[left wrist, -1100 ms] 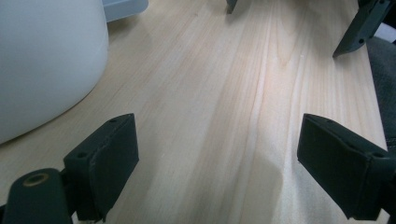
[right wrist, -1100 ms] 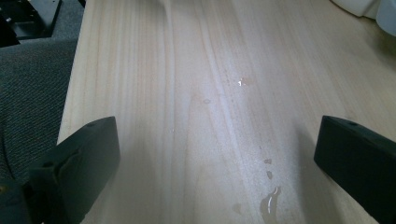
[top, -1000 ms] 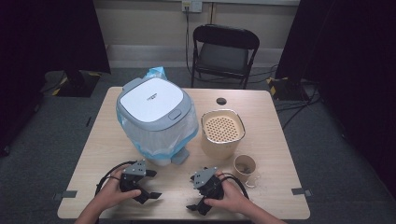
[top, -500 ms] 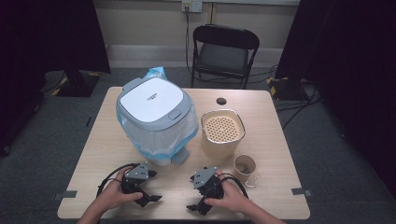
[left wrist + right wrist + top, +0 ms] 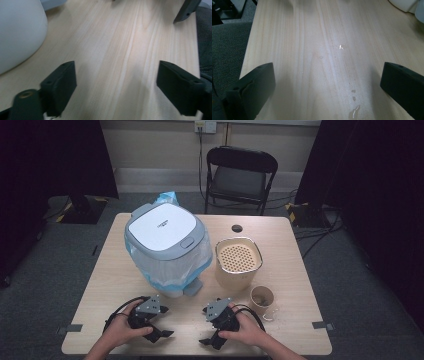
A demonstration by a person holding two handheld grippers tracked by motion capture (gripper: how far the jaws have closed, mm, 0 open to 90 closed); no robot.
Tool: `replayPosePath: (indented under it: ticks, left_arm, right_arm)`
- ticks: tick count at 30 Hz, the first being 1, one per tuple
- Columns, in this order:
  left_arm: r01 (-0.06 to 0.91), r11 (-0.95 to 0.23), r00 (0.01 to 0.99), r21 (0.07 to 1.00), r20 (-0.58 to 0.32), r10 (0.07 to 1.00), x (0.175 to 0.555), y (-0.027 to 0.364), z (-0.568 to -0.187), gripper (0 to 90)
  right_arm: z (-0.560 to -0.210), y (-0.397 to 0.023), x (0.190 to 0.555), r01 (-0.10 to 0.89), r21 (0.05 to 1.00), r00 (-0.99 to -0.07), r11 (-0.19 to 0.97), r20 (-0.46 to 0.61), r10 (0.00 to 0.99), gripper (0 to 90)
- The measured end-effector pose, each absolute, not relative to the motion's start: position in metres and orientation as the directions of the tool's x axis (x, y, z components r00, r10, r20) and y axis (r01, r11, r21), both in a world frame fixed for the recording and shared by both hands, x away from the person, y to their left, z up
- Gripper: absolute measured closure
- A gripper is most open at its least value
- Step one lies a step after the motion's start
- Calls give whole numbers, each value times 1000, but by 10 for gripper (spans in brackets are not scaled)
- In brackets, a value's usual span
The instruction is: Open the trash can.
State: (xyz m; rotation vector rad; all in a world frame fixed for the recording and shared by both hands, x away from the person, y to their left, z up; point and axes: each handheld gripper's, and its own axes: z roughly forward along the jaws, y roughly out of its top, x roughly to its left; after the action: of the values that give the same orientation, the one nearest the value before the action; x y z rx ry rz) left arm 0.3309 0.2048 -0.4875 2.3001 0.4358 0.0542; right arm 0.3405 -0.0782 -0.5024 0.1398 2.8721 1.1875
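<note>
We hold both grippers low over the near edge of the table (image 5: 110,285), in front of the white trash bin (image 5: 167,247), which we take as our landmark. The bin stands on the far-left half of the table, its lid down and a pale blue liner bag hanging around its body. The left gripper (image 5: 159,329) rests in our left hand just in front of the bin, slightly to its left; its jaws stand apart with only bare wood between them, and they have just been closing a little from their widest. In the left gripper view the bin's rounded white wall (image 5: 17,35) shows close at the upper left. The right gripper (image 5: 214,336) sits in front and to the right of the bin, its jaws spread wide and released, nothing between them. To the right of the bin stands a beige container (image 5: 238,262) with a perforated top, and nearer us from it, a small cup (image 5: 262,298). A few wet spots (image 5: 353,112) lie on the wood between the right gripper's jaws.
</note>
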Motion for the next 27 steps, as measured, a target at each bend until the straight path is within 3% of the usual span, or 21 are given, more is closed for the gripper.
replayPosePath:
  ticks: [9, 27]
  left_arm:
    - [344, -586, 919, 734, -134, 372, 328, 204, -461, 180]
    - [350, -593, 921, 726, -150, 360, 321, 191, -418, 180]
  right_arm:
    - [-502, -77, 341, 75, 705, -995, 705, 5, 100, 0]
    - [-502, -77, 342, 67, 708, -995, 703, -1, 96, 0]
